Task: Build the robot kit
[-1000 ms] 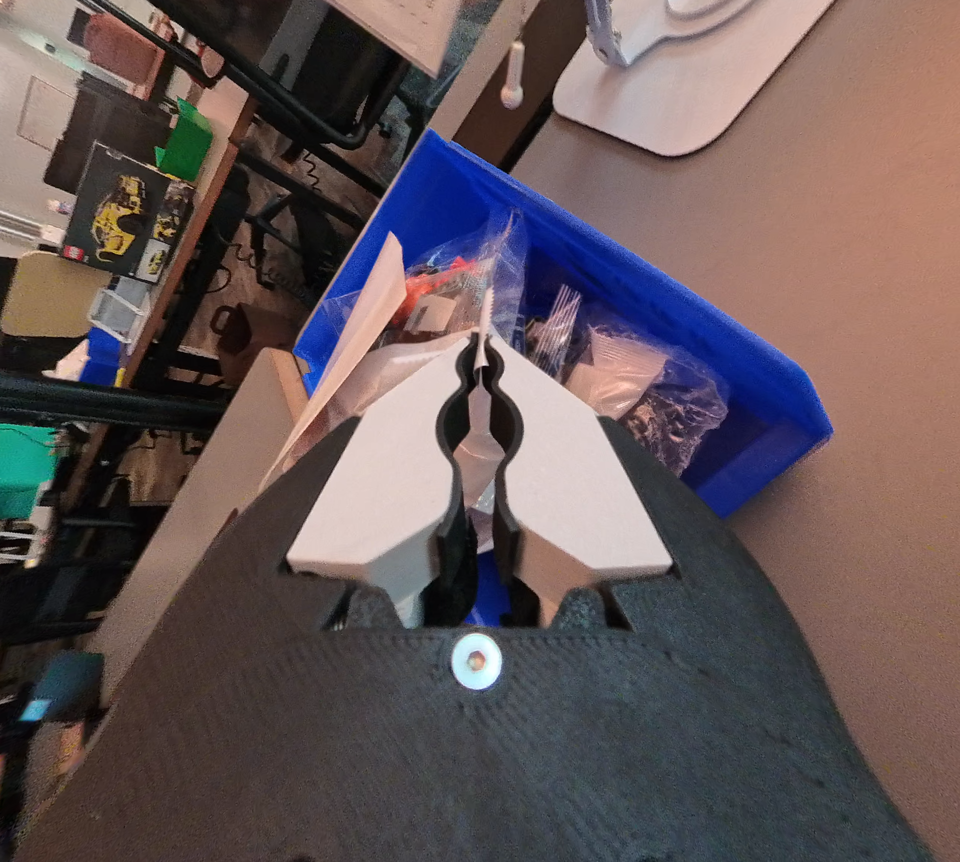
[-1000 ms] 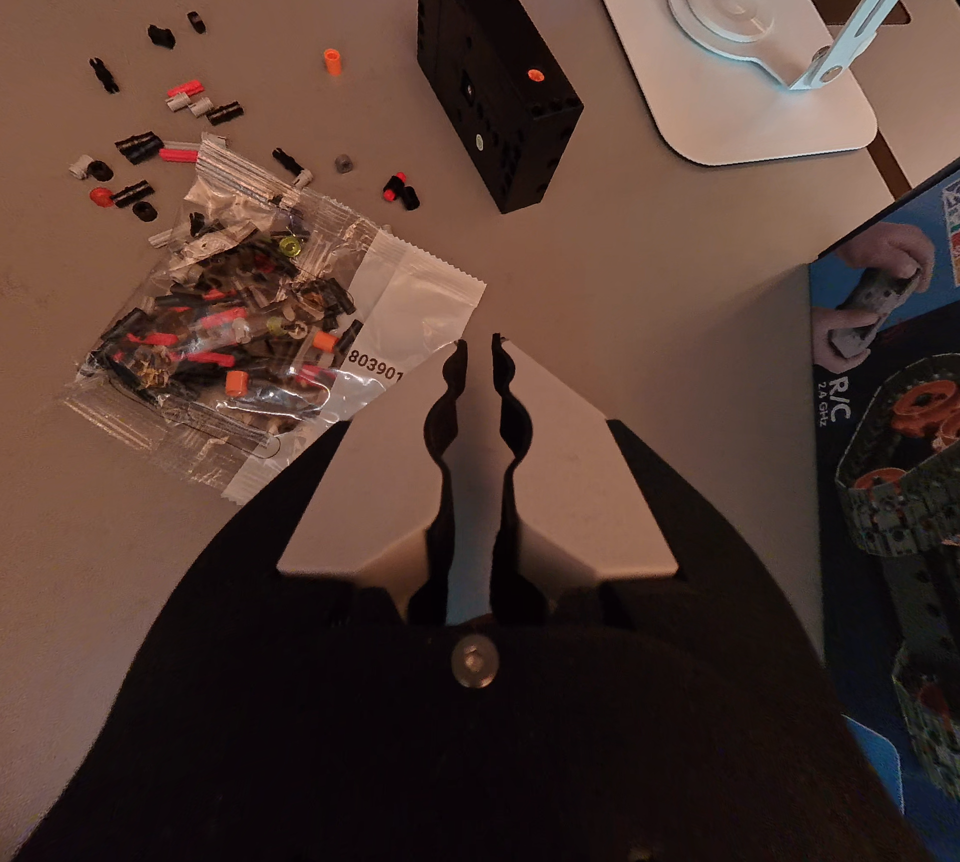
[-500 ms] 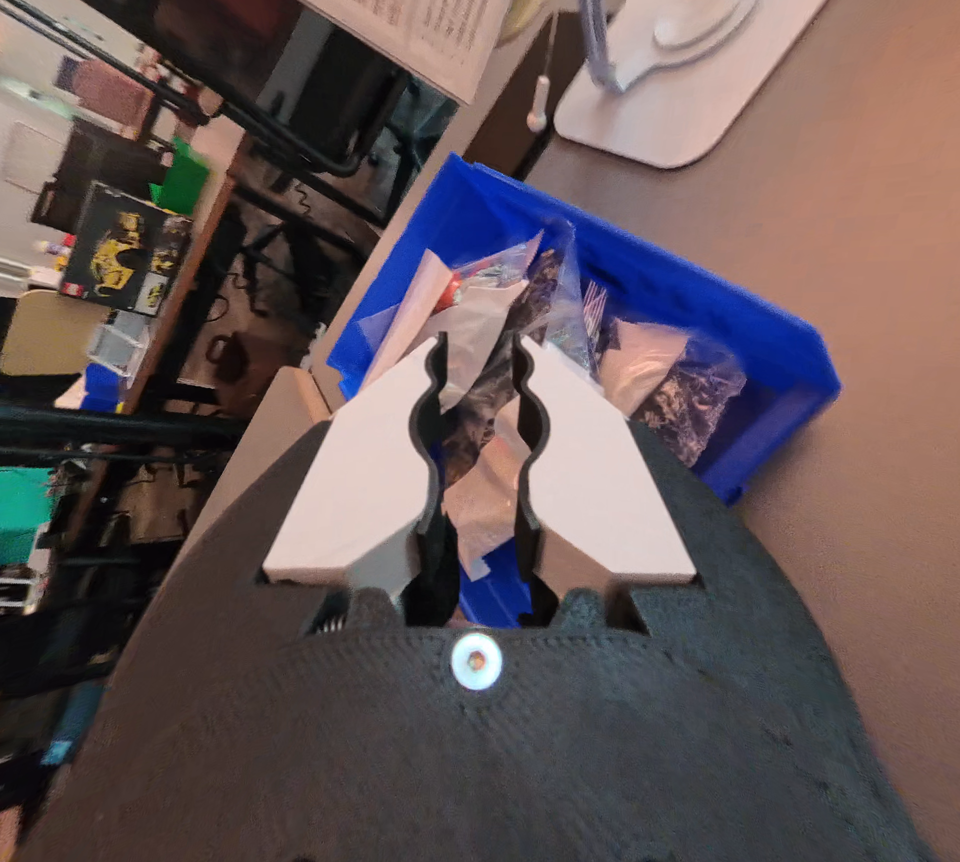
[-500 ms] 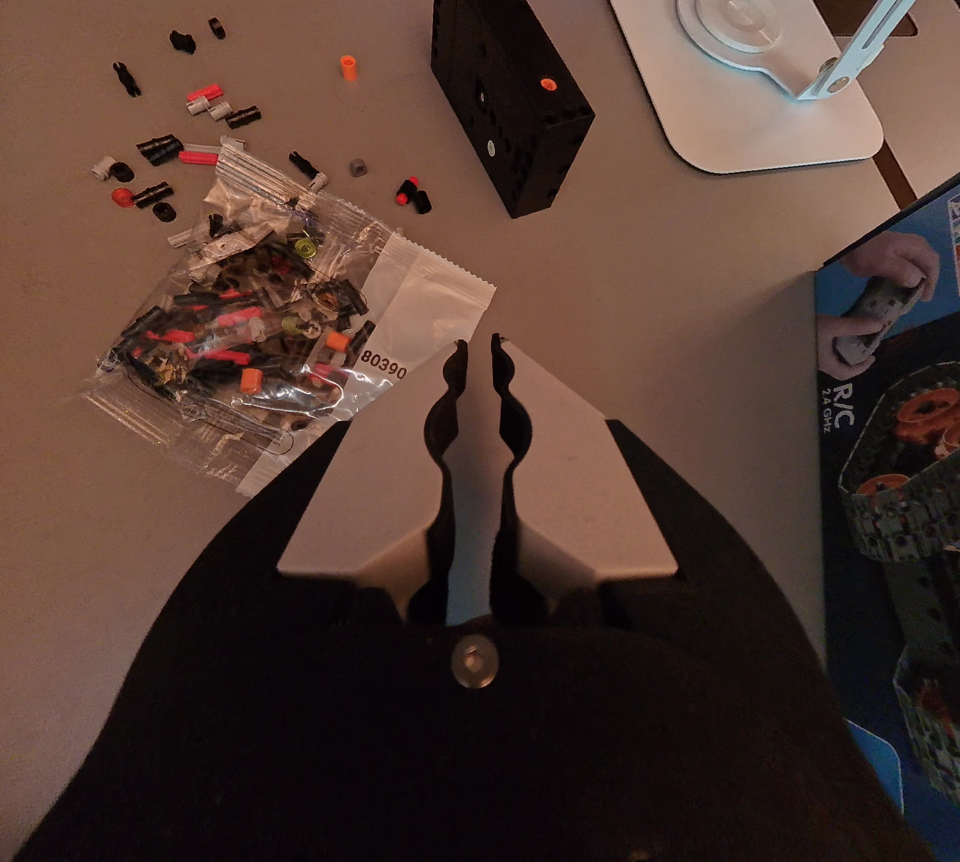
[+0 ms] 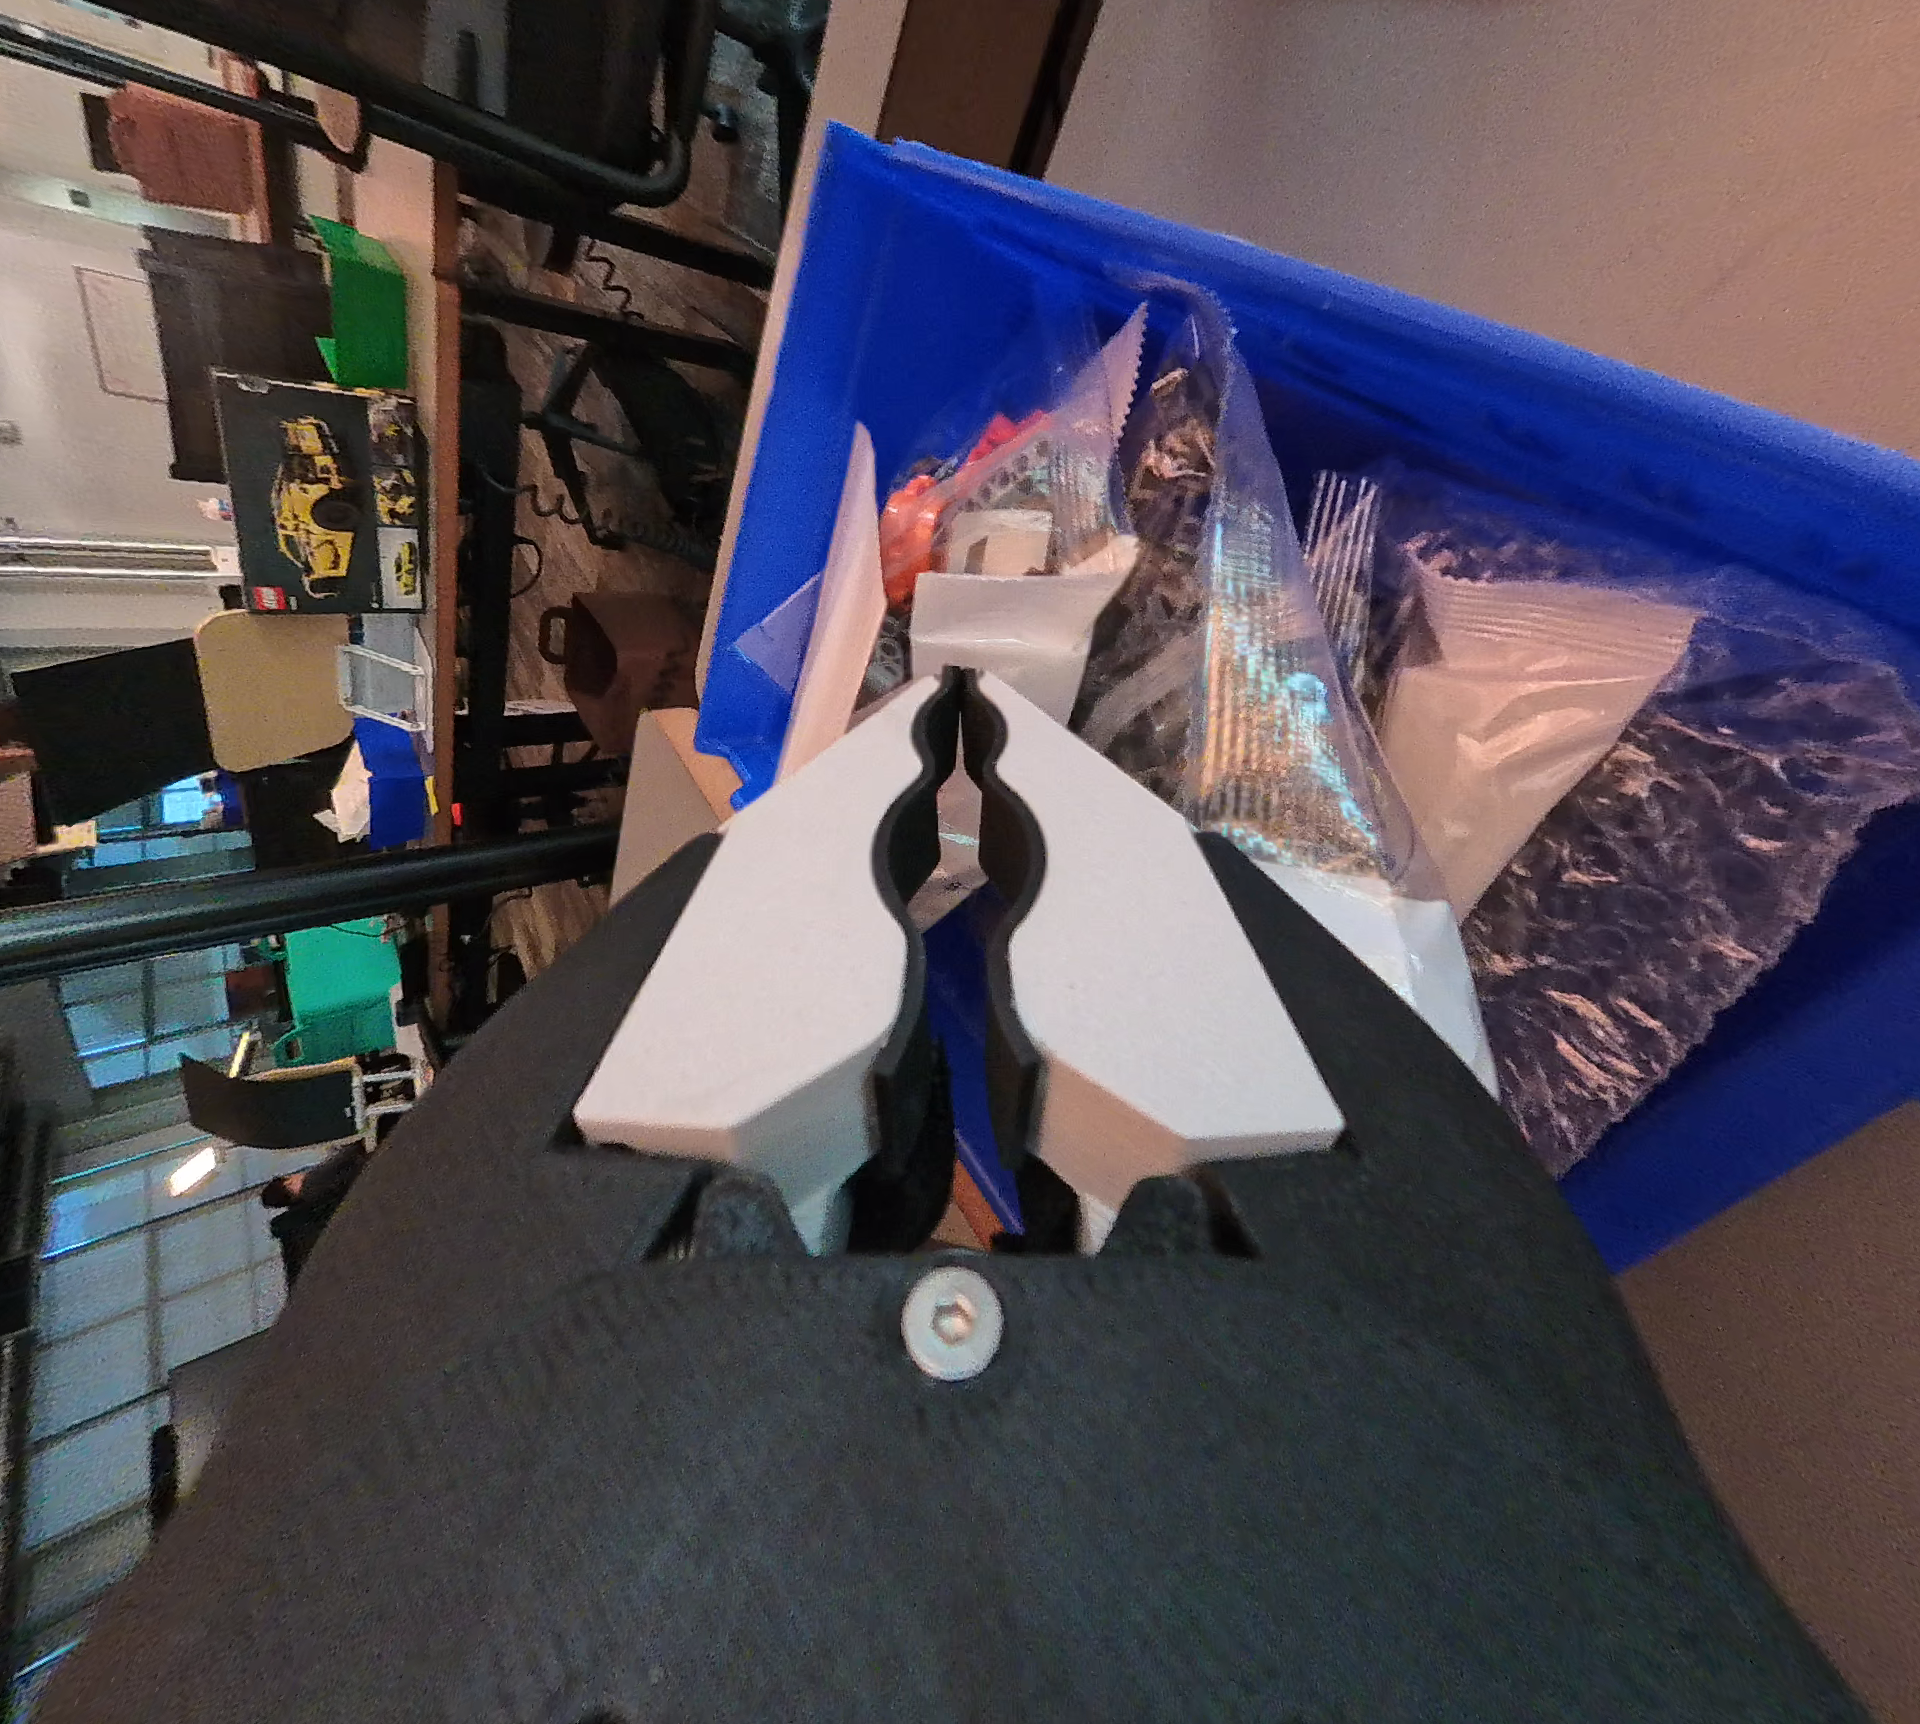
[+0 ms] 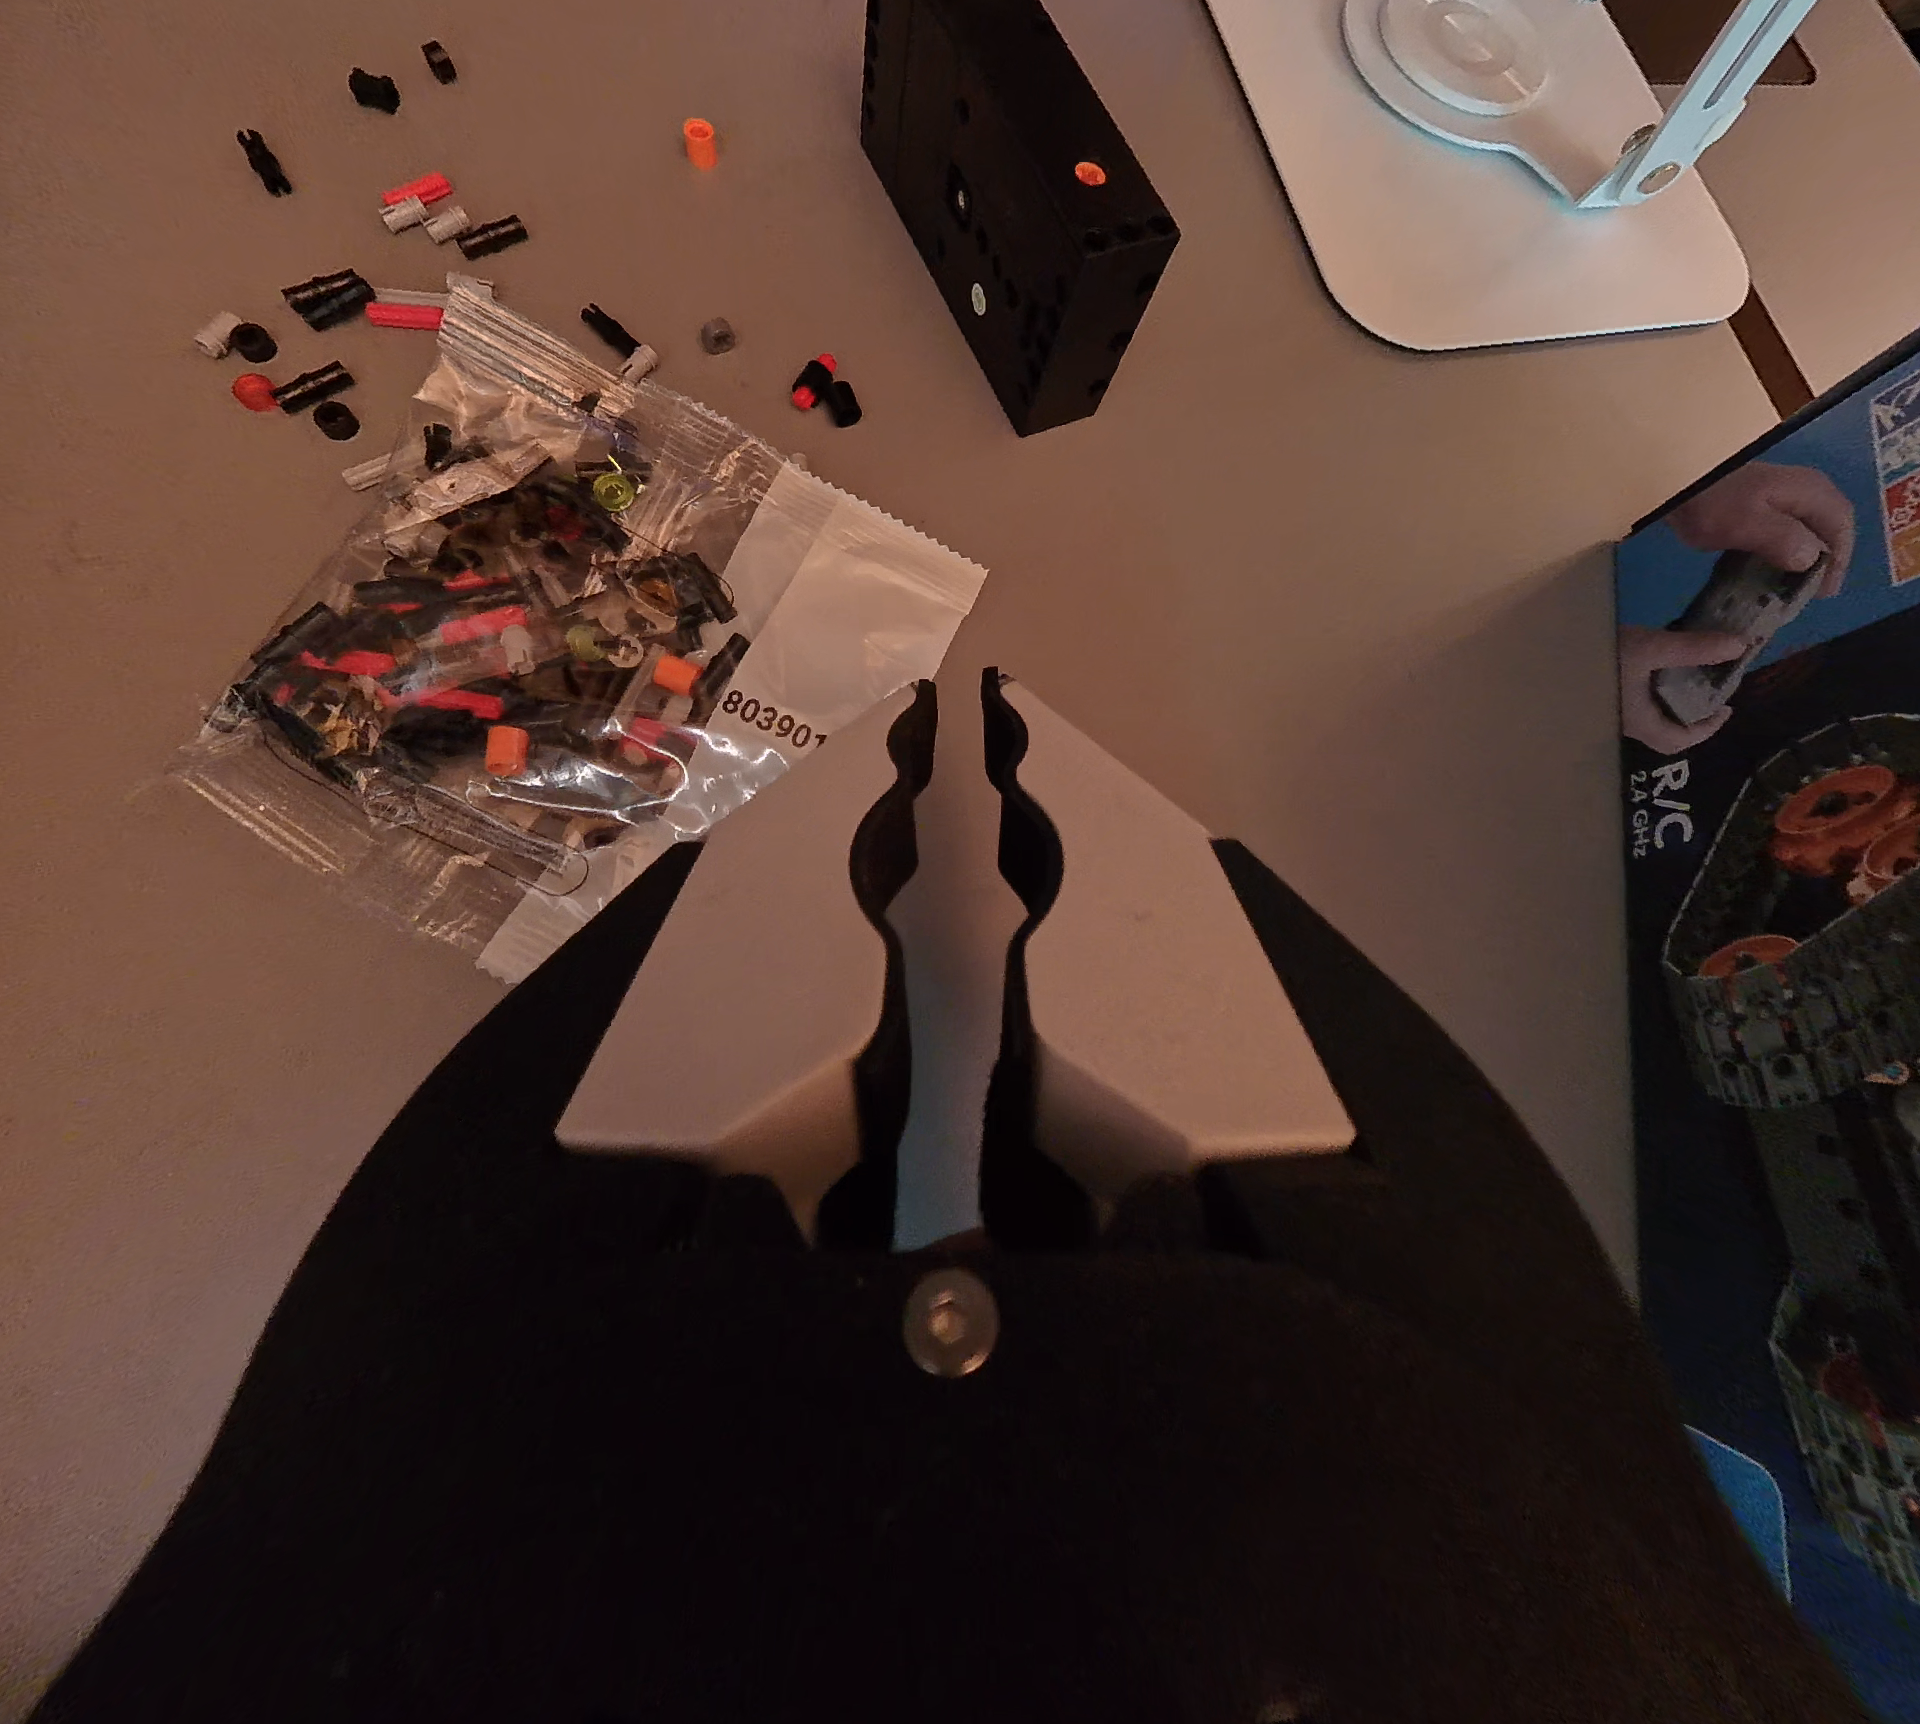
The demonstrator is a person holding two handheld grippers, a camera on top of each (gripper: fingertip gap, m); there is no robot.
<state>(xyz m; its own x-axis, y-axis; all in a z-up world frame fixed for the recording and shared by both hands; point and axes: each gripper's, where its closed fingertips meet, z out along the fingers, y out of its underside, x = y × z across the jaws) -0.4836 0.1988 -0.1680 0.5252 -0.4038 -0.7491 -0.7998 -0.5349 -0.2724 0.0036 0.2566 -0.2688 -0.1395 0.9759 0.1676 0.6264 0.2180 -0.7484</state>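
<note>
My left gripper point(image 5: 954, 682) hovers over a blue bin point(image 5: 1455, 355) that holds several clear bags of small parts. Its tips are pressed together on the lower edge of a bag's white end point(image 5: 1003, 620). A bag of dark parts point(image 5: 1236, 635) stands just to the right of it. My right gripper point(image 6: 958, 687) is held above the table with a narrow gap between its tips and nothing in it. A clear bag of black, red and orange parts point(image 6: 540, 656) lies flat just to its left, and its white end reaches the left fingertip point(image 6: 920, 703).
Loose small parts point(image 6: 416, 220) are scattered beyond the bag. A black block point(image 6: 997, 157) stands behind them. A white lamp base point(image 6: 1455, 116) sits at the back right, a printed box point(image 6: 1787, 947) at the right. The table edge runs left of the bin. The grippers' ends are close to 50 cm from one another.
My left gripper was shut on a bag edge, opened half a second ago, and is now shut again, closer to the bin. My right gripper has hardly moved.
</note>
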